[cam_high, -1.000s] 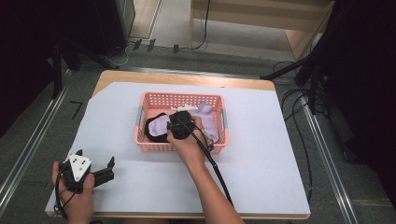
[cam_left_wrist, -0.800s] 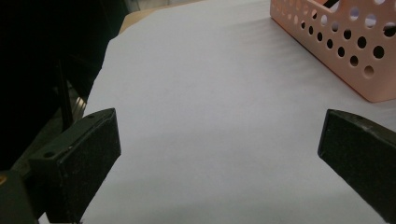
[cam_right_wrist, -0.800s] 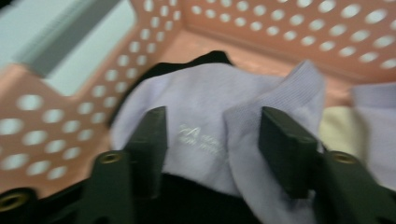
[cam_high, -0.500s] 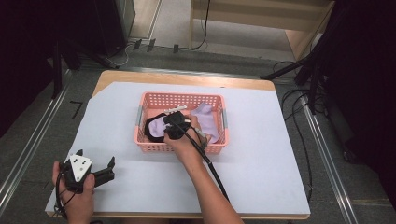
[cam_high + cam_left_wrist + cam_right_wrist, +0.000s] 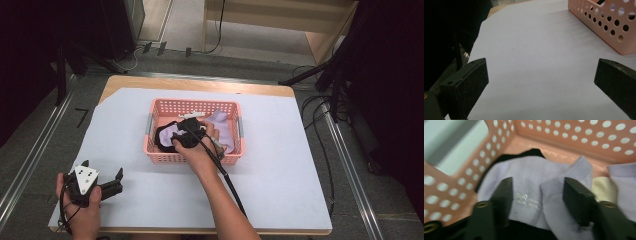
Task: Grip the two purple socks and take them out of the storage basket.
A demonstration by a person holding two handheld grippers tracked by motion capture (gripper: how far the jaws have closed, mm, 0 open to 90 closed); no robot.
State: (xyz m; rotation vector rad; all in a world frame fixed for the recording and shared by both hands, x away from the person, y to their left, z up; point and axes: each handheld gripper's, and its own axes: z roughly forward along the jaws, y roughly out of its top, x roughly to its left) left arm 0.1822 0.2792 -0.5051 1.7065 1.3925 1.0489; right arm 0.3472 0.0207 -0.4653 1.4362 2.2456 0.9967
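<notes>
The right gripper (image 5: 537, 195) reaches down into the pink basket (image 5: 165, 155); its fingers (image 5: 504, 195) have just been opening and now stand apart, not pressing, with a fold of the lilac sock (image 5: 534, 177) lying between and beneath them. A black garment (image 5: 531, 153) lies under and beyond that sock, and a pale yellow piece (image 5: 602, 188) sits just beside the far finger. The left gripper (image 5: 541, 80) rests well apart on the white-covered worktop (image 5: 536, 50), fingers spread wide with nothing between, the basket's corner beyond them.
</notes>
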